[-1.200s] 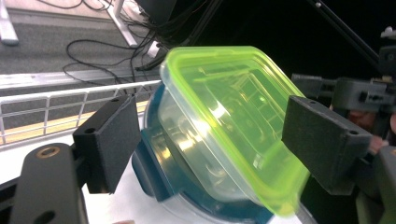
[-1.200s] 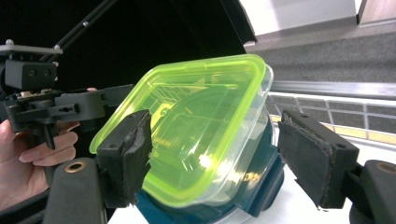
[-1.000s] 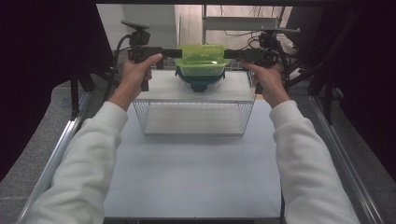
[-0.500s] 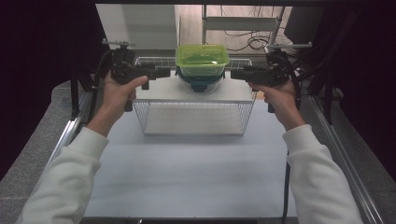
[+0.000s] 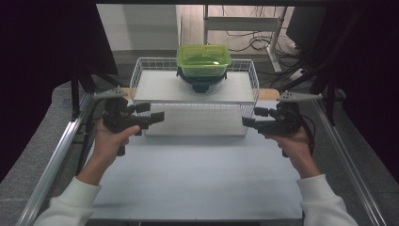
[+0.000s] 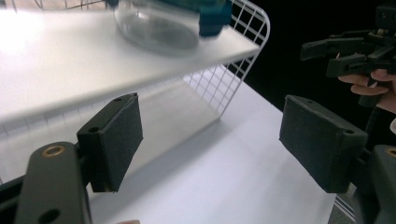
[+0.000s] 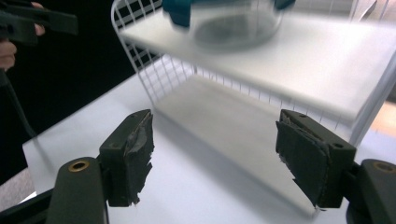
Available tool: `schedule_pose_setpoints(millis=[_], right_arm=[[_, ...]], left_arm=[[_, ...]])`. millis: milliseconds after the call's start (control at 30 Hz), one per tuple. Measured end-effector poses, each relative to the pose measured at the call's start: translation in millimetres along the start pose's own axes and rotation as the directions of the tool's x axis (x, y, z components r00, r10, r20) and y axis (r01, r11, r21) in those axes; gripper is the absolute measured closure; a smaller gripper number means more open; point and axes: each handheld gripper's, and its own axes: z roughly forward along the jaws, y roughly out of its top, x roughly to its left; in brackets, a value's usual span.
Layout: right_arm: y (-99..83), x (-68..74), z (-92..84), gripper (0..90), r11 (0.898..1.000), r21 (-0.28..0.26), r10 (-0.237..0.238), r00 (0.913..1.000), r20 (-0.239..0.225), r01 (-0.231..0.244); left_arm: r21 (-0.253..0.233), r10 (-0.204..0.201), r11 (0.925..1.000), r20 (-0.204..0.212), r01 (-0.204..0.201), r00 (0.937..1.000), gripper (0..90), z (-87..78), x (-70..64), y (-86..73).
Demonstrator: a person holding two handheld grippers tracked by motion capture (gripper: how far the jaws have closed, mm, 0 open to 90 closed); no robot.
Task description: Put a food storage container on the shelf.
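Observation:
A green lidded box (image 5: 203, 59) sits on a clear bowl with a teal lid (image 5: 201, 84), both on top of a white wire rack (image 5: 155, 87). My left gripper (image 5: 156, 112) hovers open off the rack's front left corner, nothing between its pads (image 6: 116, 135). Off the front right corner, my right gripper (image 5: 250, 117) is open and empty too. In the left gripper view the bowl (image 6: 159, 28) stands above on the shelf (image 6: 70, 70), and the right gripper (image 6: 348, 51) is farther off. The right gripper view has the bowl (image 7: 233, 23) blurred overhead.
The rack stands at the far side of a white table top (image 5: 197, 179) with metal rails along both sides. Under the rack's shelf is an open lower space (image 7: 233, 116). Dark curtains flank the table; cables and a stand lie on the floor beyond.
Both grippers have drawn back from the sides of the green box toward the person and come down to the rack's front corners. The box stays on the bowl.

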Motion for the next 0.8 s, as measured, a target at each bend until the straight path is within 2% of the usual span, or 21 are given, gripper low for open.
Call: schedule_pose_setpoints(millis=[167, 300, 400, 500, 567, 667, 800], right_arm=[[-33.6, 1.9, 1.4, 27.4, 1.000, 0.019, 0.016, 0.9997, -0.017, -0.015], [-58.4, -0.2, 8.2, 27.3, 0.998, 0.049, 0.046, 0.9982, -0.038, -0.044], [-75.4, -2.0, 14.7, 26.9, 0.994, 0.091, 0.065, 0.9977, -0.023, -0.062], [-86.5, -3.8, 17.7, 26.8, 0.991, 0.116, 0.070, 0.9975, -0.011, -0.068], [-93.0, -4.7, 18.5, 26.7, 0.989, 0.129, 0.079, 0.9969, -0.008, -0.077], [-99.2, -6.1, 19.1, 26.6, 0.987, 0.135, 0.086, 0.9962, -0.005, -0.085], [-102.0, -6.2, 20.1, 25.9, 0.986, 0.140, 0.085, 0.9964, 0.009, -0.085]], left_arm=[[0.048, 0.012, 0.9988, -0.015, -0.012, 0.9998, 21.4, 6.4, -1.9, -35.0], [0.096, 0.007, 0.9954, -0.018, -0.005, 0.9998, 21.8, 19.2, 3.1, -61.7], [0.136, -0.030, 0.9902, -0.013, 0.031, 0.9995, 22.4, 29.4, 9.0, -81.2], [0.193, -0.022, 0.9809, -0.023, 0.026, 0.9995, 22.4, 36.2, 10.8, -99.6], [0.213, -0.016, 0.9768, -0.031, 0.022, 0.9994, 22.4, 37.8, 10.7, -105.9], [0.220, -0.008, 0.9753, -0.038, 0.016, 0.9993, 22.7, 38.3, 9.5, -110.7], [0.208, -0.006, 0.9780, -0.032, 0.012, 0.9995, 22.7, 36.8, 9.1, -110.5]])
